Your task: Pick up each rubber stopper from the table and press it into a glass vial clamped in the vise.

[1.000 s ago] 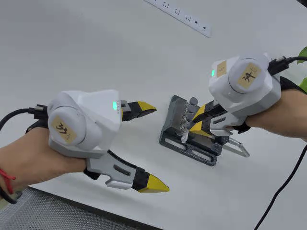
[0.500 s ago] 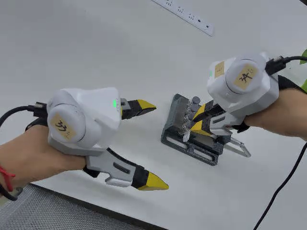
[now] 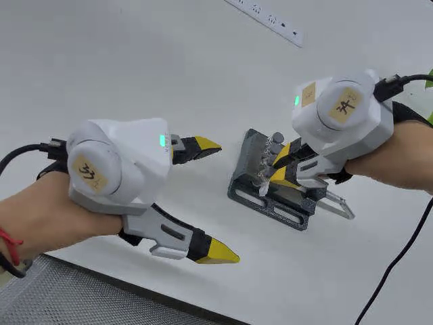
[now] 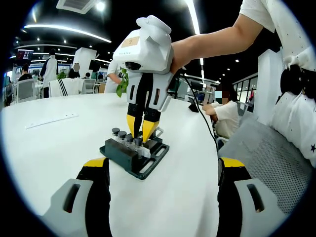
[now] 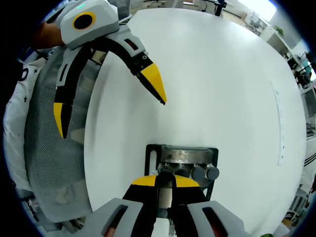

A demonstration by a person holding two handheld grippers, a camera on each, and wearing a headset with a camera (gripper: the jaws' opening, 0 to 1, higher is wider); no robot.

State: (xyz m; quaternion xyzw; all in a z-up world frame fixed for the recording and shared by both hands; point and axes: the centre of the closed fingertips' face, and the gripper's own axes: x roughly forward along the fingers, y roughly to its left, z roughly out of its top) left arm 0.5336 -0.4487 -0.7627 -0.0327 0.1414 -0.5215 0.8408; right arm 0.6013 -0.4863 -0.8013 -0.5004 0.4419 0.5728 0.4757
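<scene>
My left gripper (image 3: 224, 202) gapes wide, lower left; my right gripper (image 3: 272, 172) pinches a rubber stopper (image 5: 165, 176) at the vise (image 3: 265, 206). The handwriting on the sticker (image 3: 346, 105) is unreadable.

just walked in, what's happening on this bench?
A person works two handheld grippers over a white table. The right gripper is down at the vise, jaws shut on a grey stopper at one end of the clamped row. The other three vials in that row already have stoppers in. The left gripper hovers open beside the vise, holding nothing.
</scene>
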